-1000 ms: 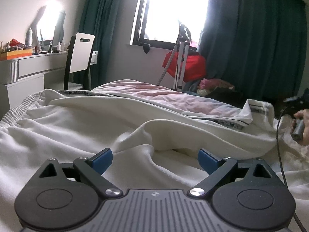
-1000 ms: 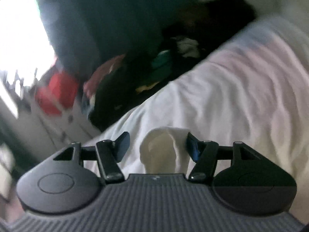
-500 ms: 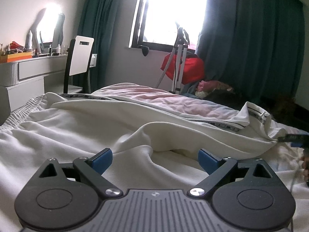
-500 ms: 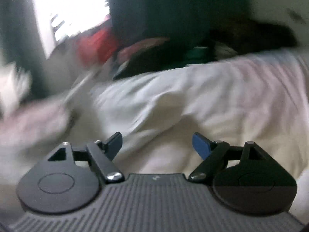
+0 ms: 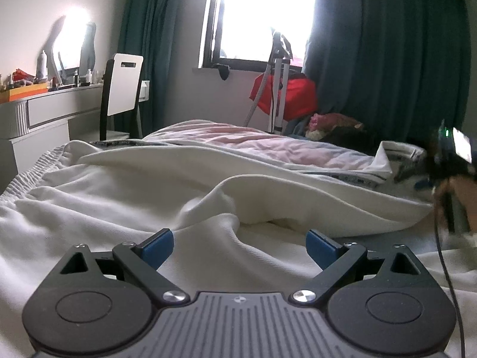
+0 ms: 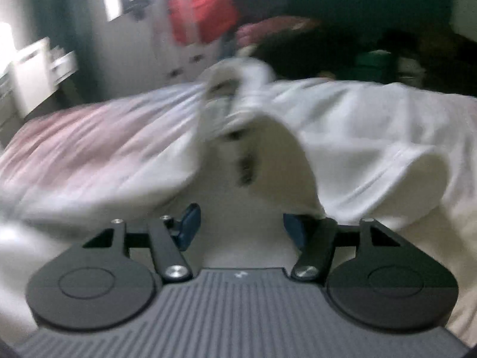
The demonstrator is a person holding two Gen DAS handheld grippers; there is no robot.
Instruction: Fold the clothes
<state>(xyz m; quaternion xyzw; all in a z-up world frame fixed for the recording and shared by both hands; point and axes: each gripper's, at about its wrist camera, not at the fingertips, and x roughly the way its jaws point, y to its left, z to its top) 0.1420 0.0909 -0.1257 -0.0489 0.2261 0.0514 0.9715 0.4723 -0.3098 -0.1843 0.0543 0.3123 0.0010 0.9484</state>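
A cream-white garment (image 5: 125,197) with an elastic hem and grey patterned trim lies rumpled across the bed. My left gripper (image 5: 240,247) hovers low over its near folds, open, with nothing between the blue pads. In the right wrist view, which is blurred, the garment's trimmed corner (image 6: 235,101) stands bunched up ahead. A cream fold (image 6: 286,155) runs down to the right finger. My right gripper (image 6: 241,229) is closing, with cloth lying in the gap but neither pad pressing it. The hand (image 5: 468,200) carrying it shows at the left view's right edge.
A pinkish sheet (image 5: 238,140) covers the bed beyond the garment. A white-backed chair (image 5: 125,89) and a dresser (image 5: 44,110) stand at the left. A red bag (image 5: 292,95), a metal stand and a clothes pile (image 5: 337,122) sit under the window. A cable (image 5: 447,268) hangs at the right.
The right gripper let go of the cloth it had between its jaws, rolled upright and swung toward the garment's bunched corner; its jaws widened, then narrowed. The left gripper stayed put.
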